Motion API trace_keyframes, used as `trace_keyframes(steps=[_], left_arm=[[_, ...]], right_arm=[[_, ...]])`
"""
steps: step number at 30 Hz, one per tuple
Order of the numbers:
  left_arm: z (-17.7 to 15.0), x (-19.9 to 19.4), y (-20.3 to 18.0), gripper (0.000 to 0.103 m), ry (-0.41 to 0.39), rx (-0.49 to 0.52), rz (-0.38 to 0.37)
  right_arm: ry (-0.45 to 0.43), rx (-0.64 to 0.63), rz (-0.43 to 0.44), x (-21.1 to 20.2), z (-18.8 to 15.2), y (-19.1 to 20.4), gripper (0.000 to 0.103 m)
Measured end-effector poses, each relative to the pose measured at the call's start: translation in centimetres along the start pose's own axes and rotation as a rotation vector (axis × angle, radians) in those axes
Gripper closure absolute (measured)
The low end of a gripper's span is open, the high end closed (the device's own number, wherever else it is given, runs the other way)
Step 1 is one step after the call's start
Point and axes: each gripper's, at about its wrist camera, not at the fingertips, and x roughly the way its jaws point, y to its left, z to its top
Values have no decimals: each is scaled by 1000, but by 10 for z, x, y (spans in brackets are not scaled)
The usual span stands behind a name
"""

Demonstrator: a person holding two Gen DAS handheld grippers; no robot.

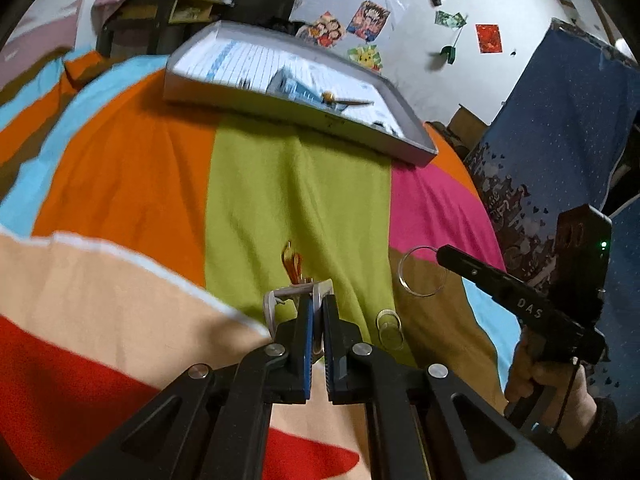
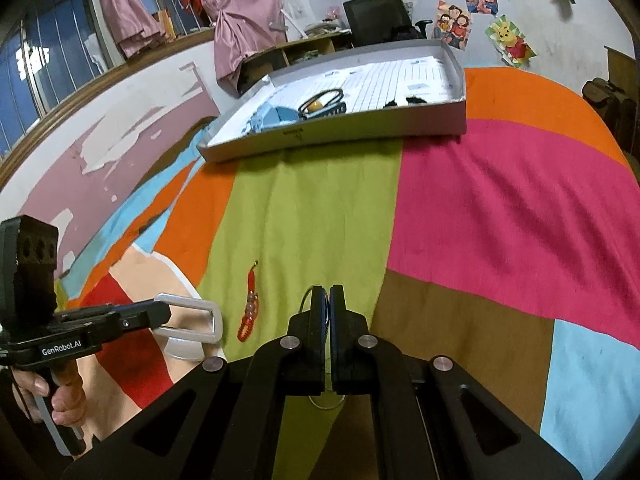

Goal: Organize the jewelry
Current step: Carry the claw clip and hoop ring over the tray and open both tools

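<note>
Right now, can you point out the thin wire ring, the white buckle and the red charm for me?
thin wire ring [image 1: 424,271], left wrist view, on its far wire edge.
white buckle [image 2: 200,305], right wrist view, on its top bar.
red charm [image 2: 250,308], right wrist view, on its beaded middle.

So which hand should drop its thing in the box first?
Probably right: the right gripper is shut on the thin ring and faces the box straight on. The left gripper holds the silver buckle.
</note>
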Motion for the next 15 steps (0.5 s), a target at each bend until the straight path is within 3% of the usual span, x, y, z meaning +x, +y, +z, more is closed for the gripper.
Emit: trace_keyframes(steps=[6,10,15], left_arm=[[47,-9,-18,98,-102,44,18],[96,-12,-32,98,-212,58,16],[151,14,-43,98,-275,68,23]], right_arm=[[-108,29,24,-7,18,1,101],[-233,44,27,-18,49,-6,101],[-361,70,29,-11,97,-20,101]])
